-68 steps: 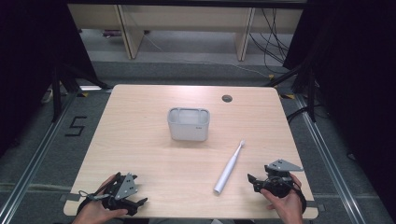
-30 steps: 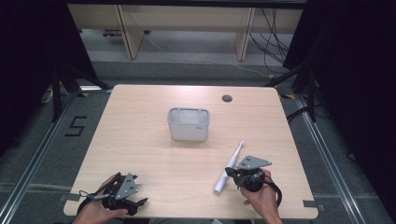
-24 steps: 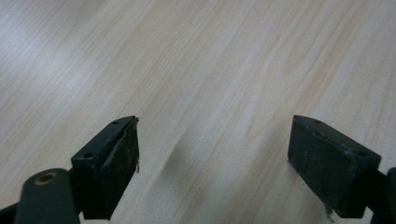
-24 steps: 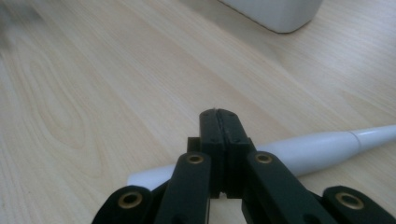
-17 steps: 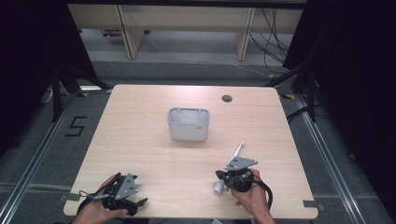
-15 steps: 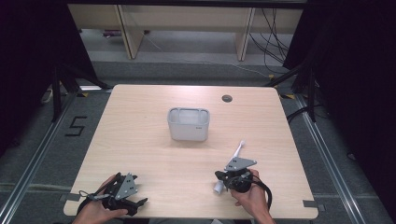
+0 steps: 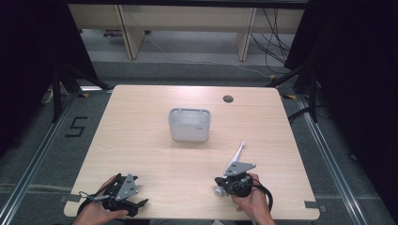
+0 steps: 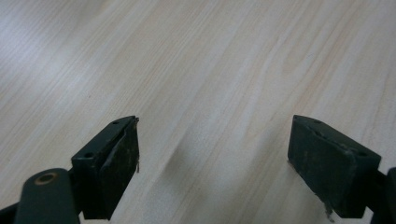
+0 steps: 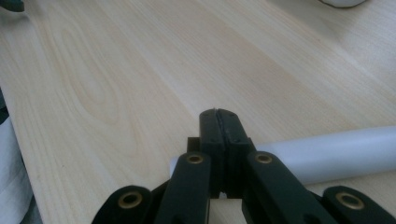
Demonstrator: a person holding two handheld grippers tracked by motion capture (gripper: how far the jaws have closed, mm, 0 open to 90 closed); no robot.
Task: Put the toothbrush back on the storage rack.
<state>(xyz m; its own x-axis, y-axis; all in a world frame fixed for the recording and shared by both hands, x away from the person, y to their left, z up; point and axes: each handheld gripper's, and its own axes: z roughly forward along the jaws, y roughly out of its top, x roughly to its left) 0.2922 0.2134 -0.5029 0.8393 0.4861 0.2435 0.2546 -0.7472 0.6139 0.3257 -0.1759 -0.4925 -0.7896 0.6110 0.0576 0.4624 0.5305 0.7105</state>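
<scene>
A white electric toothbrush (image 7: 237,157) lies slanted on the wooden table (image 7: 141,140), right of centre, its brush head pointing away from me. My right gripper (image 7: 221,183) sits low over the handle's near end. In the right gripper view its jaws (image 9: 218,116) are shut flat against each other, and the white handle (image 9: 336,154) runs across the table just behind them, not between the pads. My left gripper (image 7: 137,191) rests at the near left corner. It is open (image 8: 231,163), with bare tabletop between the pads.
A grey-white rectangular container (image 7: 187,133) stands upright at the table's centre. A round cable hole (image 7: 228,99) lies near the far edge. Dark floor, rails and black curtains surround the table on all sides.
My right gripper has moved left from the table's near right side to the toothbrush's near end, then nearly stopped. The left gripper and the toothbrush have stayed put.
</scene>
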